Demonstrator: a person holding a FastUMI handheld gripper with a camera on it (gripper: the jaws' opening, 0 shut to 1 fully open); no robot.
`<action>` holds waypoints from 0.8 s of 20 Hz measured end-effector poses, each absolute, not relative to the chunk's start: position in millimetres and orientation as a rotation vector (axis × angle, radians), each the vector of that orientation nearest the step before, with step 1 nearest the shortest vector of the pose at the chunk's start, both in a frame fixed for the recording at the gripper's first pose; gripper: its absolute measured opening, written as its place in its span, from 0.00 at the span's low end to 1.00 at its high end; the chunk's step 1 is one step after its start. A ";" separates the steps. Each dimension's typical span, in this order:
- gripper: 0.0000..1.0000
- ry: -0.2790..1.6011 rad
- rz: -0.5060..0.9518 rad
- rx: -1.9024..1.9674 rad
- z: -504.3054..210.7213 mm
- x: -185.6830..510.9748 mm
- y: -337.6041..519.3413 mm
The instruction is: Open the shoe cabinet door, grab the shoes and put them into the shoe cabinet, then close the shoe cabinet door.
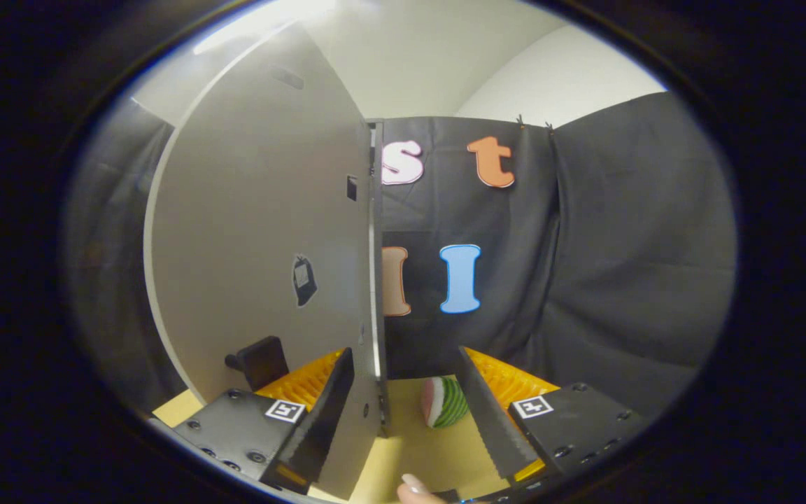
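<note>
The grey shoe cabinet door (256, 231) stands nearly edge-on to me, its broad face spreading away beside the left finger. Its thin front edge (377, 280) runs upright between my fingers, close to the left finger (329, 413) and well apart from the right finger (487, 413). A black knob handle (259, 360) sticks out low on the door's face, just outside the left finger. My gripper (404, 352) is open, with the door's edge inside the gap.
A small watermelon-slice toy (445, 402) lies on the tan surface (417, 448) between the door's edge and the right finger. A person's fingertip (413, 486) shows right under the gripper. Black cloth hangs close behind.
</note>
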State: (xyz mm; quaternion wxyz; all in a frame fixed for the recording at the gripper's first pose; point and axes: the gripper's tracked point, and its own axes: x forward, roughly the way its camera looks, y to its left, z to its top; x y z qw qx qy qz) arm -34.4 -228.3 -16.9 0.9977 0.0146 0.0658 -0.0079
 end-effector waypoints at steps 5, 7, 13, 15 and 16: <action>0.92 0.128 -0.043 0.073 -20.2 -33.2 -175.6; 0.92 0.123 -0.049 0.075 -20.8 -29.3 -151.8; 0.92 0.113 -0.006 0.112 -25.9 -2.2 -70.1; 0.92 0.116 0.028 0.106 -30.7 11.2 -37.8; 0.92 0.119 0.046 0.101 -32.6 19.9 -21.0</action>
